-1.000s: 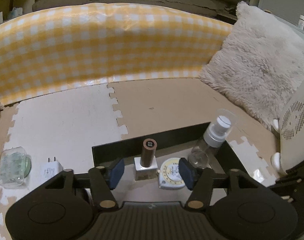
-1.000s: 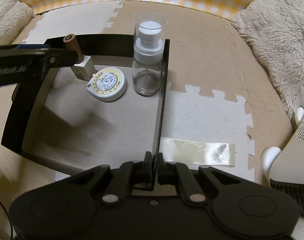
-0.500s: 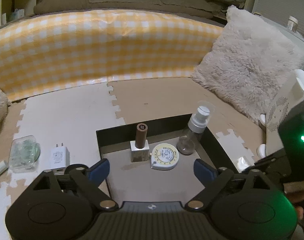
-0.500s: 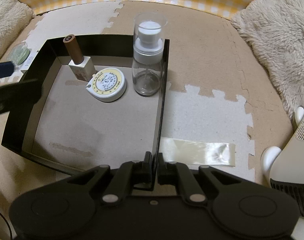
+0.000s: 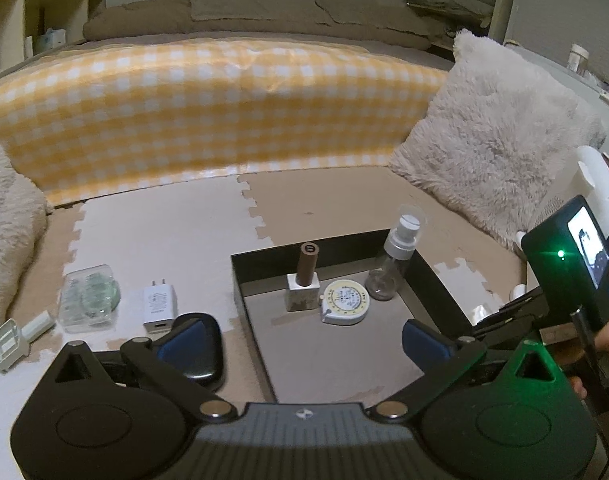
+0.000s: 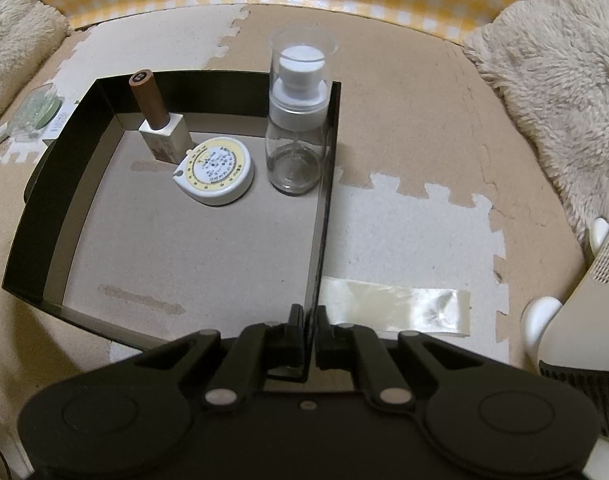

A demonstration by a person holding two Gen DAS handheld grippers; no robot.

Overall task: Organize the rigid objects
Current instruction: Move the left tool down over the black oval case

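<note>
Black open tray (image 6: 52,216) on floor mat holds three items along its far wall: brown-capped square bottle (image 6: 160,130), upright, far left; round white-and-yellow tape measure (image 6: 216,170), flat, beside it; clear spray bottle (image 6: 296,120), upright, far right corner. Outside, left: white charger (image 5: 159,305), clear case (image 5: 87,298), black oval case (image 5: 202,354)

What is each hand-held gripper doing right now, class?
Left hand-held gripper: open, holding nothing.
Right hand-held gripper: shut on the tray wall.
</note>
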